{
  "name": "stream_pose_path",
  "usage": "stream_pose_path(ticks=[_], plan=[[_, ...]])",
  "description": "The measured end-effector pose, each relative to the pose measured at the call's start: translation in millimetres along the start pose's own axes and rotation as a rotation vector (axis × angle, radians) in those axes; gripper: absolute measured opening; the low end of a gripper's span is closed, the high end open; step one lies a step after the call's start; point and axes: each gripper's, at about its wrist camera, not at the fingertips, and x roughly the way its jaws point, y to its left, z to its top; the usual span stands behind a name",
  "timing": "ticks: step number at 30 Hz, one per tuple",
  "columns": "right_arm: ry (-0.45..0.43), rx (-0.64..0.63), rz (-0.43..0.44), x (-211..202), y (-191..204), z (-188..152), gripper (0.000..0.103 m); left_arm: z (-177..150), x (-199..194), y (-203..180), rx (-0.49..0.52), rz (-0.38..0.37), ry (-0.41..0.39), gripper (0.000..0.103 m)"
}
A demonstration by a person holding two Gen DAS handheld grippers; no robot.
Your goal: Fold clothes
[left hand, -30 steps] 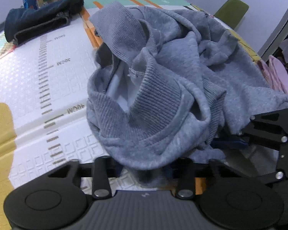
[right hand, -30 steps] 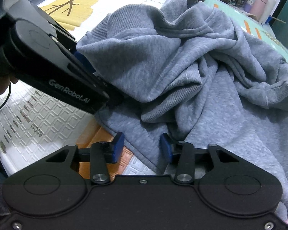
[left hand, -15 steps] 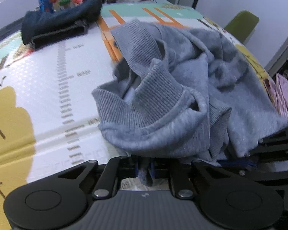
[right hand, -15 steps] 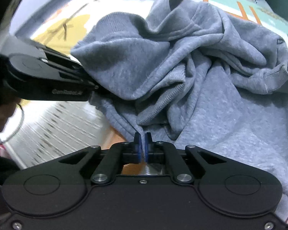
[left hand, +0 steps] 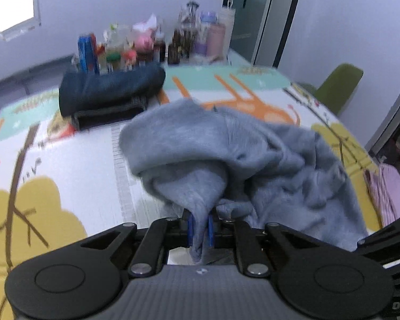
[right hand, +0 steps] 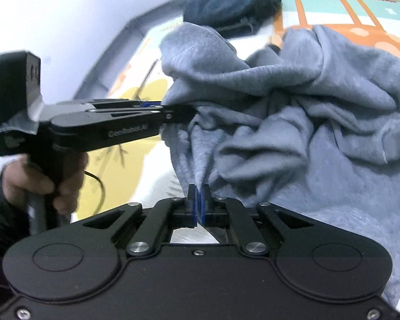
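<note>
Sweatshirt [left hand: 253, 160] pinched at its near edge by left hand-held gripper [left hand: 200, 229] and right hand-held gripper [right hand: 199, 205], both clamped on grey cloth, bulk heaped ahead on table [left hand: 80, 165] (dark garment [left hand: 109, 90] beyond). Step judged: lifting to spread. Next: pulling apart, keeping grip.

Patterned play mat [left hand: 66, 165] — grey sweatshirt [left hand: 266, 160], dark folded garment [left hand: 106, 90], bottles [left hand: 178, 42].

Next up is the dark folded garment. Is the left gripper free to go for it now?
Probably not: the left gripper is shut on the grey sweatshirt, which lies between it and the dark garment.
</note>
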Motion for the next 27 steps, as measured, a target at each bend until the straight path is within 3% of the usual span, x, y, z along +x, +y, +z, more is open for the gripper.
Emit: stream_pose_path(ticks=[8,14,17,22,25,27], plan=[[-0.105,-0.027,0.102,-34,30,35,0.003,46,-29,2,-0.008,-0.003,-0.129,0.011],[-0.134,-0.046,0.182,-42,52,51,0.003,62,-43,8,-0.009,0.031,-0.164,0.011],[-0.117,-0.05,0.188,-29,60,54,0.003,58,-35,17,-0.01,0.077,-0.113,0.011],[-0.03,-0.002,0.12,24,53,45,0.004,37,8,37,-0.045,0.163,0.049,0.011],[0.018,0.039,0.087,46,46,38,0.011,23,28,50,-0.077,0.208,0.124,0.013],[0.046,0.062,0.065,60,42,34,0.024,14,36,60,-0.102,0.231,0.161,0.017]])
